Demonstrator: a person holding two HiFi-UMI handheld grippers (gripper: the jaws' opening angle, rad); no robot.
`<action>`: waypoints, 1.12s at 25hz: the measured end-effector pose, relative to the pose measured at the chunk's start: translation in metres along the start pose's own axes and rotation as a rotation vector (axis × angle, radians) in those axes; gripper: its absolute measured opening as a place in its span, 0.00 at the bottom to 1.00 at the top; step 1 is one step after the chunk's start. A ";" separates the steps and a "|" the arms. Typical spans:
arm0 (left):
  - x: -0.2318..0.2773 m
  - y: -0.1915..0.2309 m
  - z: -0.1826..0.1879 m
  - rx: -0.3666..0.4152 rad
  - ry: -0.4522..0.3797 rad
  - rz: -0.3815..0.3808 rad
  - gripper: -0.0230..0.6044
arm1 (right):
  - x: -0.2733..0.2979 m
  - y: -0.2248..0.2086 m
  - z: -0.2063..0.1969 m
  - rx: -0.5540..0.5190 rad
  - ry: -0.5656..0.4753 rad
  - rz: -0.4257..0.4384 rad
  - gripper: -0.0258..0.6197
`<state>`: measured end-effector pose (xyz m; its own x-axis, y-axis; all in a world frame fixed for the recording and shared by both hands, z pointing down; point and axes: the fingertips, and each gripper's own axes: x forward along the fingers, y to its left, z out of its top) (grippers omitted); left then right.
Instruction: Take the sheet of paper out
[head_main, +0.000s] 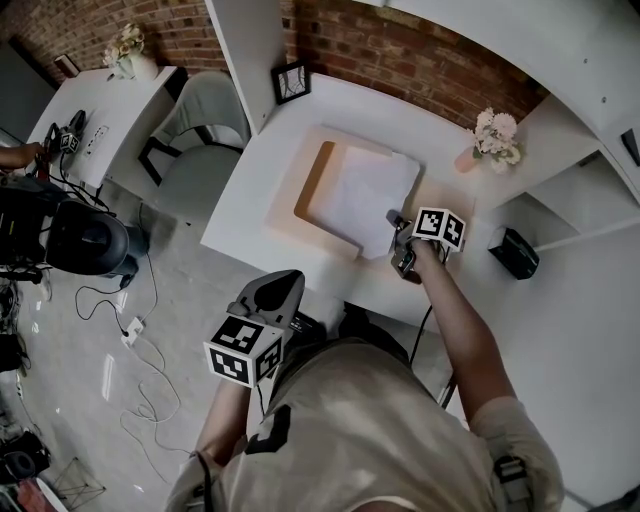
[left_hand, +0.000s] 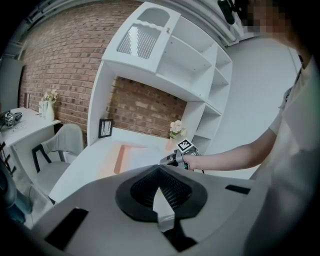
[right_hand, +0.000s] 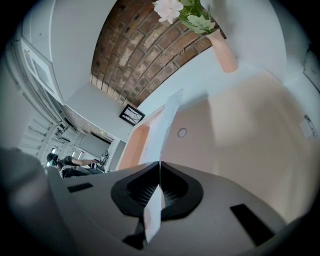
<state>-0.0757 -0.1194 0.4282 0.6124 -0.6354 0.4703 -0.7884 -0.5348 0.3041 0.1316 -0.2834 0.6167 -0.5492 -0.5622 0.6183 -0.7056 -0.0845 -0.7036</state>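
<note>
One white counter (head_main: 345, 105) runs under a brick wall (head_main: 400, 55), with white shelving above it and a grey chair (head_main: 200, 130) on the floor at its end. Just beyond the jaws of the right gripper (right_hand: 159, 165) lies a shallow peach tray (head_main: 290, 205). In it is the sheet of paper (head_main: 365, 195), its near corner lifted and clenched between those jaws. Further ahead of them stand a pink vase of flowers (head_main: 467, 158) and a small picture frame (head_main: 291, 82). The left gripper (left_hand: 160, 167) hangs short of the counter's edge, its jaws pressed together on nothing and pointing toward the tray. In the head view the right gripper covers the sheet's pinched corner. A dark object (head_main: 513, 252) on the side shelf is too indistinct to name.
</note>
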 end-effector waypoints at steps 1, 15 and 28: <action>-0.001 0.000 0.000 0.000 -0.002 0.000 0.06 | -0.001 0.000 0.000 -0.001 -0.002 0.000 0.08; -0.008 -0.001 -0.003 0.001 -0.012 -0.042 0.06 | -0.014 0.013 -0.001 0.060 -0.043 0.035 0.08; -0.023 0.001 -0.011 0.003 -0.027 -0.065 0.06 | -0.026 0.022 -0.004 0.034 -0.080 0.030 0.08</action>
<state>-0.0909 -0.0993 0.4265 0.6634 -0.6144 0.4271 -0.7471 -0.5766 0.3309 0.1285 -0.2676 0.5861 -0.5310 -0.6288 0.5680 -0.6733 -0.0938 -0.7334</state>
